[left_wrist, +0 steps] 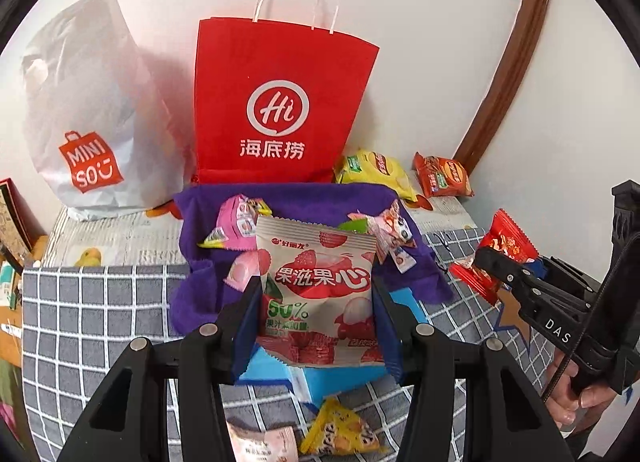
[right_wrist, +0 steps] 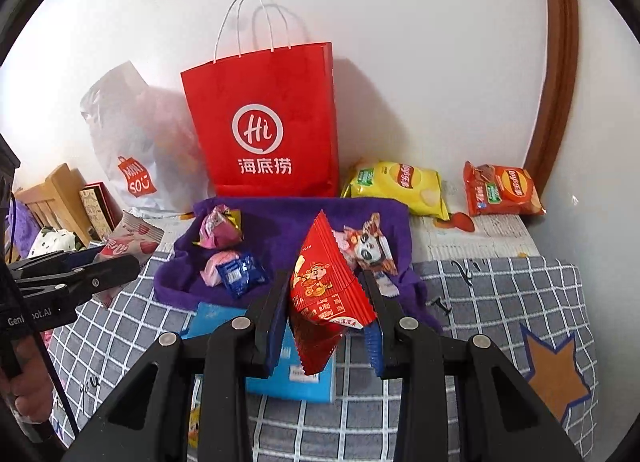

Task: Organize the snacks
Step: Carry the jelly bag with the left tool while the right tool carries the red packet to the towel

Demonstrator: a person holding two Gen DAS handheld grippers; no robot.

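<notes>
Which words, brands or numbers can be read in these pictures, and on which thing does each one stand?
"Hi" and "海底捞": red paper bag.
"MINISO": white plastic bag.
"果滋果心" and "50%": white lychee gummy packet held in the left gripper.
"DAS": right gripper's arm in the left wrist view.
Too small or blurred: red snack packet in the right gripper, yellow chip bag, orange chip bag.

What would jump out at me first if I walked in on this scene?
Probably the bright red paper bag standing against the wall behind a purple cloth strewn with small snacks. Next, the two tongs: the left tongs grip a white lychee snack packet, the right tongs a red packet.
</notes>
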